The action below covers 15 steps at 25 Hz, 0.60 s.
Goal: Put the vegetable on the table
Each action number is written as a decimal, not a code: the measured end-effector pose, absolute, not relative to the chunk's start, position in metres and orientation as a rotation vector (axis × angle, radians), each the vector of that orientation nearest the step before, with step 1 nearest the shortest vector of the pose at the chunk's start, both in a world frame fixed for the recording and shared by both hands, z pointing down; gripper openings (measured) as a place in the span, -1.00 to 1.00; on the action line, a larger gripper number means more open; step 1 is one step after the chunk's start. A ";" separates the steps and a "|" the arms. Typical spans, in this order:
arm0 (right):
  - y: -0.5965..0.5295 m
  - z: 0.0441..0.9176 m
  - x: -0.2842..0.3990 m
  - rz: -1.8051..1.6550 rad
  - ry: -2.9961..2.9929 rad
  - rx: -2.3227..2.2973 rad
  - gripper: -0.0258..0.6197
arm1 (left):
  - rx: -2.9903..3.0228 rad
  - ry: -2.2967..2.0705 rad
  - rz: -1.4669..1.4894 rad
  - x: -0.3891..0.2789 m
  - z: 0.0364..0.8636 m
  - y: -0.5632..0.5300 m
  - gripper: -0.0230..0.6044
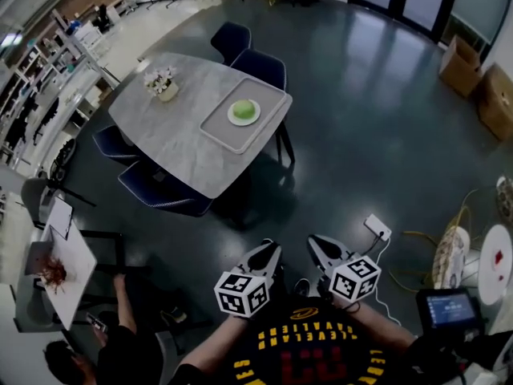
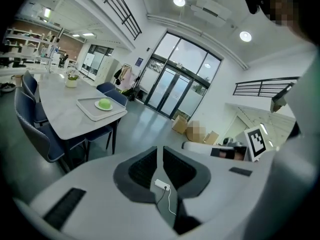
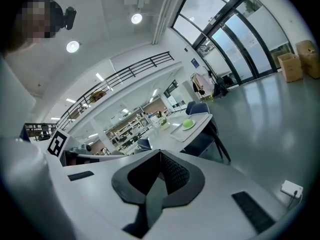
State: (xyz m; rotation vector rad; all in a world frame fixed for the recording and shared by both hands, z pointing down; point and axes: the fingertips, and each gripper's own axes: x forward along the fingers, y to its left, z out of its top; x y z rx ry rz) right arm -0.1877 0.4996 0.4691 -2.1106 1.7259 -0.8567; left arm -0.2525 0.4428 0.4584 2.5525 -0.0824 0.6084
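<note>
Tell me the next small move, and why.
Probably step toward the table: the green vegetable sits on a plate on the tray far ahead, while the left claw and right claw hang empty near the body.

Glossy dark floor (image 1: 361, 135), matt grey table (image 1: 160, 127), cardboard boxes (image 1: 461, 64), smooth green vegetable (image 1: 243, 109)

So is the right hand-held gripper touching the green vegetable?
Apart. The head view shows the right hand-held gripper by the person's body, with a wide stretch of floor between it and the green vegetable on its plate on the table.
</note>
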 end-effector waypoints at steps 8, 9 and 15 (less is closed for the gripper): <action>0.423 0.475 -0.116 -0.855 1.638 -2.186 -0.90 | 2.540 0.021 0.607 -0.179 0.464 0.361 -0.79; 0.411 0.475 -0.110 -0.856 1.635 -2.192 -0.90 | 2.543 0.041 0.610 -0.171 0.462 0.350 -0.79; 0.342 0.467 -0.074 -0.855 1.603 -2.238 -0.90 | 2.537 0.088 0.584 -0.132 0.453 0.278 -0.79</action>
